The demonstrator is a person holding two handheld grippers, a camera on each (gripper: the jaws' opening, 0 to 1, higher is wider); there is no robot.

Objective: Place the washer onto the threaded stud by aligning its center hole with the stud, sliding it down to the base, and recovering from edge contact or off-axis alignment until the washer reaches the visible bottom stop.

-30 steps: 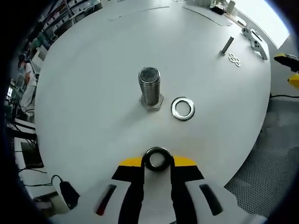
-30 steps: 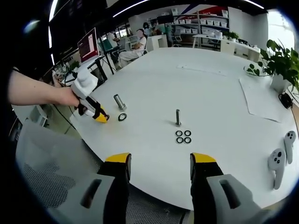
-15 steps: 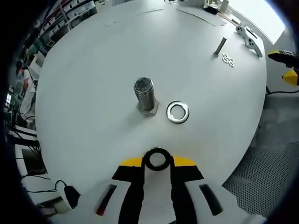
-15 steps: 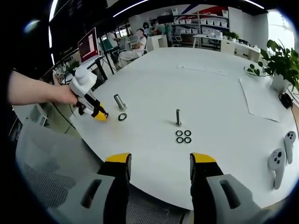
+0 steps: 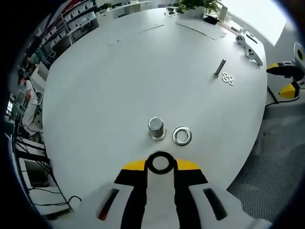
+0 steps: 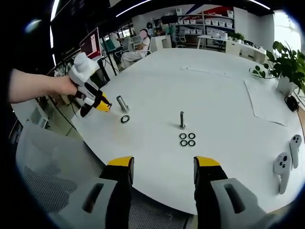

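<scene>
Washer point(image 5: 160, 162) sits clamped between the tips of the left gripper point(image 5: 160, 164), its lower rim hidden by the jaws. Just ahead of those jaws stands the threaded stud point(image 5: 156, 128), seen almost end-on, so its threads are hard to make out. A second washer point(image 5: 181, 136) lies flat beside its base, to the right. In the right gripper view, the right gripper point(image 6: 163, 168) hangs released, jaws spread wide, short of the white table point(image 6: 224, 95). Far ahead and left, a hand point(image 6: 64, 87) carries the left gripper point(image 6: 97, 104) near the stud point(image 6: 122, 103).
</scene>
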